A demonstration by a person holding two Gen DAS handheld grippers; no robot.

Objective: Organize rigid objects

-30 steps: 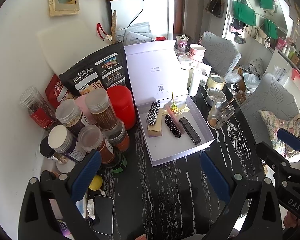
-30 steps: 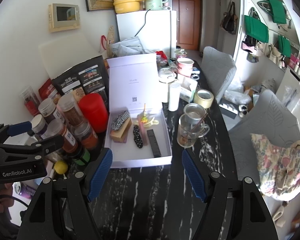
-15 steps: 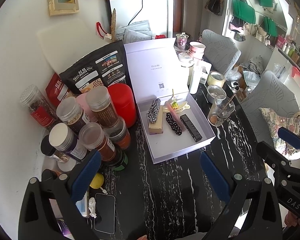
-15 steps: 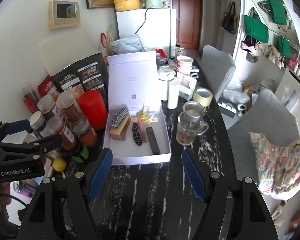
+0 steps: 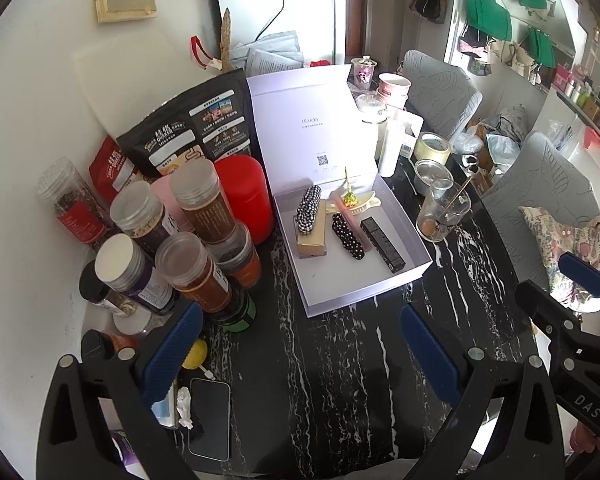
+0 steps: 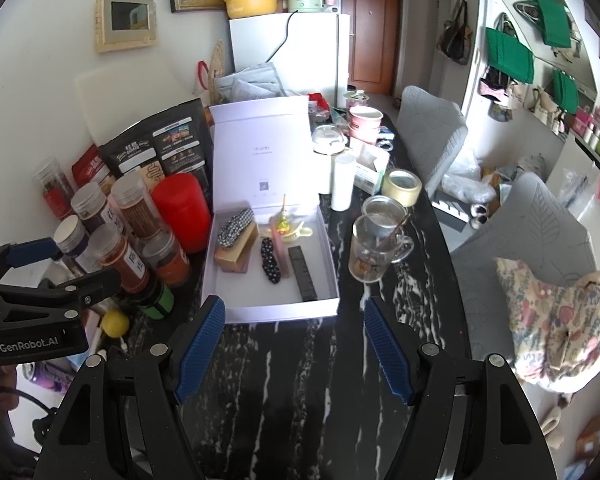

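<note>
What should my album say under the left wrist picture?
Open left gripper hovers before a white box of hair clips.

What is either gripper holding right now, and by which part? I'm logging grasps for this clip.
Nothing is held. The left gripper and the right gripper both stand open and empty above the dark table.

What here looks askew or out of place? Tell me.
In the white box, the checkered clip lies on top of the gold bar instead of flat. By the jars, crumpled tissue sits beside the phone.

black marble table [image 5: 332,360] | white box [image 5: 364,284] | spice jars [image 5: 188,264] | phone [image 5: 209,418] | glass mug [image 5: 442,216]
</note>
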